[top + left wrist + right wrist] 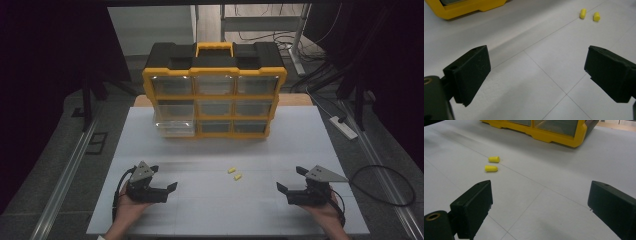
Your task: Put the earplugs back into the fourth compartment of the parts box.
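Two small yellow foam earplugs (234, 173) lie side by side on the white table, seen also in the left gripper view (589, 14) and the right gripper view (492, 164). A yellow and black drawer organiser (215, 90) stands at the back; its lower left clear drawer (174, 125) is pulled out. My left gripper (165, 178) rests near the front left, open, nothing between its jaws. My right gripper (292, 179) rests at the front right, also open and empty. The earplugs lie between the two grippers, a little farther back.
The white table (300, 145) has faint seam lines across it. A power strip (343, 127) and cables lie on the floor to the right. A metal rail (65, 175) runs along the left of the table.
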Available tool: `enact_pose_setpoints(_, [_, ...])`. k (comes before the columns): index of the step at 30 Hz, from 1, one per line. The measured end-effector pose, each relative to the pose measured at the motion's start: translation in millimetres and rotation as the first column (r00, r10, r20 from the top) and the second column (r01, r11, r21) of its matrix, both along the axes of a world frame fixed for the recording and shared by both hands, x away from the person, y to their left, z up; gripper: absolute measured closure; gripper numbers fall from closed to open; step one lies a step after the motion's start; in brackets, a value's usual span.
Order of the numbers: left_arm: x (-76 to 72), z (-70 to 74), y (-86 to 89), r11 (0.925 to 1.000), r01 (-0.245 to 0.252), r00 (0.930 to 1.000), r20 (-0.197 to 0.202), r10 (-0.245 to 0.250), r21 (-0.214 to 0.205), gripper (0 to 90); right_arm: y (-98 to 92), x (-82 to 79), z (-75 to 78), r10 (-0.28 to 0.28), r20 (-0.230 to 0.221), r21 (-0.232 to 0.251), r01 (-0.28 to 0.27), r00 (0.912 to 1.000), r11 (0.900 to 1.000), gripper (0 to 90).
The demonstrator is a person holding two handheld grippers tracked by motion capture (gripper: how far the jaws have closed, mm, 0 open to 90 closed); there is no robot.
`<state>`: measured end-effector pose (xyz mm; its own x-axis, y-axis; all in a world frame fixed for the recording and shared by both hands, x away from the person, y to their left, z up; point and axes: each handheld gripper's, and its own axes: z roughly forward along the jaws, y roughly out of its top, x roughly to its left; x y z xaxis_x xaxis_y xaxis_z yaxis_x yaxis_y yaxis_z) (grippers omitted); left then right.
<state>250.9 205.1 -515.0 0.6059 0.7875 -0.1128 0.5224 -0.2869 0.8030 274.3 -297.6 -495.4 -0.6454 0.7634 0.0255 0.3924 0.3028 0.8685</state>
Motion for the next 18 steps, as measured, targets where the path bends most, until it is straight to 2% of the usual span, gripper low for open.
enact_pose_setpoints(5, [2.9, -1.3, -1.8, 1.0000, -0.001, 0.9999, -0.011, 0.000, -0.001, 6.9, 1.1, -0.3, -1.3, 0.018, -0.009, -0.004, -0.018, 0.9998, 0.9998, 7.5])
enact_pose_setpoints(9, [4.0, -1.3, -4.5, 1.0000, 0.005, 1.0000, -0.008, -0.005, 0.002, 7.0, 0.4, -1.6, -1.1, 0.020, -0.004, -0.006, -0.020, 0.9998, 0.9998, 8.2])
enact_pose_setpoints(13, [6.1, -1.0, -5.8, 1.0000, 0.008, 0.9999, -0.008, -0.008, 0.001, 7.5, -0.1, -1.9, -0.2, 0.027, -0.004, 0.012, -0.027, 0.9996, 0.9996, 9.9])
enact_pose_setpoints(18, [3.8, -0.2, -6.8, 0.9997, 0.017, 0.9998, 0.002, -0.017, 0.017, 7.6, 1.1, -3.4, -0.5, 0.030, -0.005, 0.003, -0.030, 0.9995, 0.9995, 9.8])
